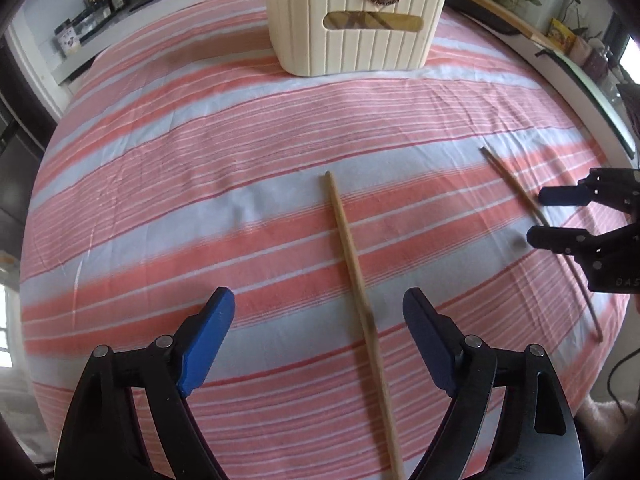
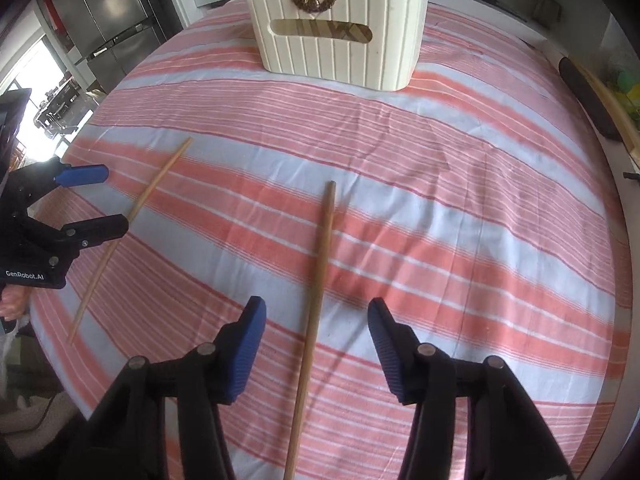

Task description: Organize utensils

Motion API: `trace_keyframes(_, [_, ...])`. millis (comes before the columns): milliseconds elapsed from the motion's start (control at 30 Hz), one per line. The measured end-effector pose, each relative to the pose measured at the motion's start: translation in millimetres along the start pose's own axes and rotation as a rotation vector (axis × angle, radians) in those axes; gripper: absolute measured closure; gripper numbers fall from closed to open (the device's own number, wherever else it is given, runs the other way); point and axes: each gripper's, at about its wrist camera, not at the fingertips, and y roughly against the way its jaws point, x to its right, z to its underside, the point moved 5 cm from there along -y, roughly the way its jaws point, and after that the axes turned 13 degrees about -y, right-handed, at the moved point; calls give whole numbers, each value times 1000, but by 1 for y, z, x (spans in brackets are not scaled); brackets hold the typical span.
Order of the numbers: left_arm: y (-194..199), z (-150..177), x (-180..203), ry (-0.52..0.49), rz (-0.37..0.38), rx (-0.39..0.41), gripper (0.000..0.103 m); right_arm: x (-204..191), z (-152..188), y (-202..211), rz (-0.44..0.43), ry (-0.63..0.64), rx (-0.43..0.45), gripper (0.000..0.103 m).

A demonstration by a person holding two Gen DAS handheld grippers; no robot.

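- Two chopsticks lie flat on the striped cloth [image 1: 200, 184], well apart, each between the jaws of one gripper.
- L gripper [image 1: 318, 332]: tilted steeply down twd cloth, jaws wide apart, clamping nothing. L chopstick [image 1: 356, 276] runs up the gap between the blue pads [image 1: 208, 332], nearer the right-hand pad; no pad touches it.
- R gripper [image 2: 316, 344]: also steeply down, jaws apart but narrower than the L's. R chopstick [image 2: 318, 284] lies about mid-gap, pads clear of it.
- Side views: from the R cam, L gripper [image 2: 98, 200] straddles its stick [image 2: 144, 200], one finger on each side. From the L cam, R gripper [image 1: 538, 218] does the same over its stick [image 1: 516, 188]. Whether fingers touch the cloth – can't tell.
- Cream basket [image 1: 356, 28] w/ gold ornament stands at the far end of the cloth, well beyond both sticks; wooden pieces show thru its handle slot.
- Bit of a hand [image 2: 12, 300] visible under the L gripper body.
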Motion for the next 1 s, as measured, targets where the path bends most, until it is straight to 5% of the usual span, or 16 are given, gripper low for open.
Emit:
trace_keyframes(133, [-9, -12, 0, -21, -6, -22, 27, -8, -18, -9, 47, 33, 4, 50])
trace_keyframes(267, [-7, -25, 0, 1, 6, 1, 85, -12, -39, -16, 74, 25, -13, 72])
trace_keyframes(333, [-6, -28, 3, -2, 3, 20, 96, -13, -46, -18, 92, 19, -5, 91])
trace_keyframes(533, [21, -22, 5, 23, -2, 130, 98, -2, -45, 0, -20, -80, 110, 98])
trace_keyframes(800, [137, -6, -2, 15, -36, 428, 98, -5, -24, 115, -214, -119, 441, 98])
trace_keyframes(1000, [182, 5, -7, 80, -10, 565, 98, -18, -4, 183, -257, -56, 640, 98])
